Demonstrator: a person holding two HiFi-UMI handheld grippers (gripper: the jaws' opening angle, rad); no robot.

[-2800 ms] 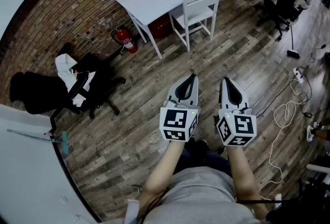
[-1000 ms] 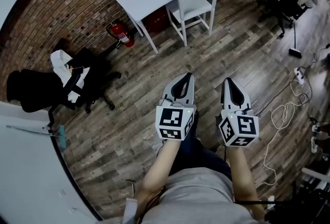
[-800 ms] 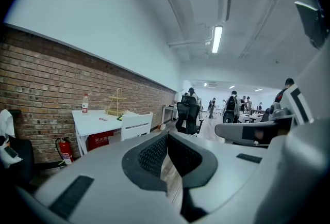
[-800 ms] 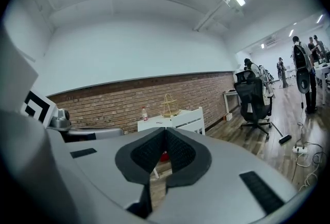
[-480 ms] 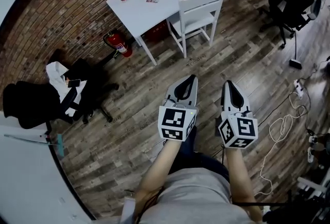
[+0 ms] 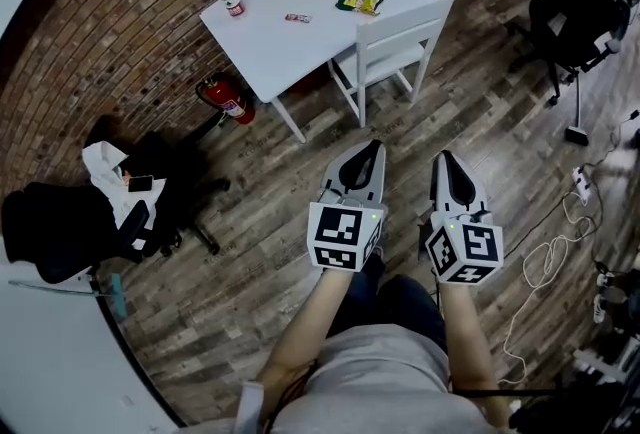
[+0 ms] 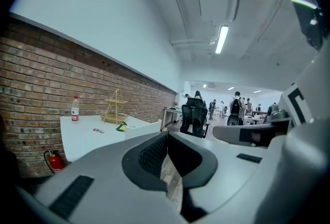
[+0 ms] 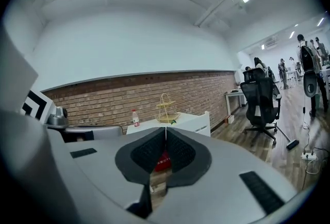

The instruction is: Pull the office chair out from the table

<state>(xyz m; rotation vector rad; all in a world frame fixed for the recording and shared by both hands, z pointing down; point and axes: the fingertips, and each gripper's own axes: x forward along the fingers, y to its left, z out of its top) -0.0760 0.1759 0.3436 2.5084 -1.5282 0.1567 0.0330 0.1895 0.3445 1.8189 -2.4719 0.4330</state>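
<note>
With the left gripper (image 6: 374, 147) and right gripper (image 6: 441, 159) both clenched empty, well short of the white table (image 6: 265, 37), one should open before clasping the white chair (image 6: 398, 25) tucked against that table's near side.

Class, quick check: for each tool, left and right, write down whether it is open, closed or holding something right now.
The left tool: closed, holding nothing.
The right tool: closed, holding nothing.
</note>
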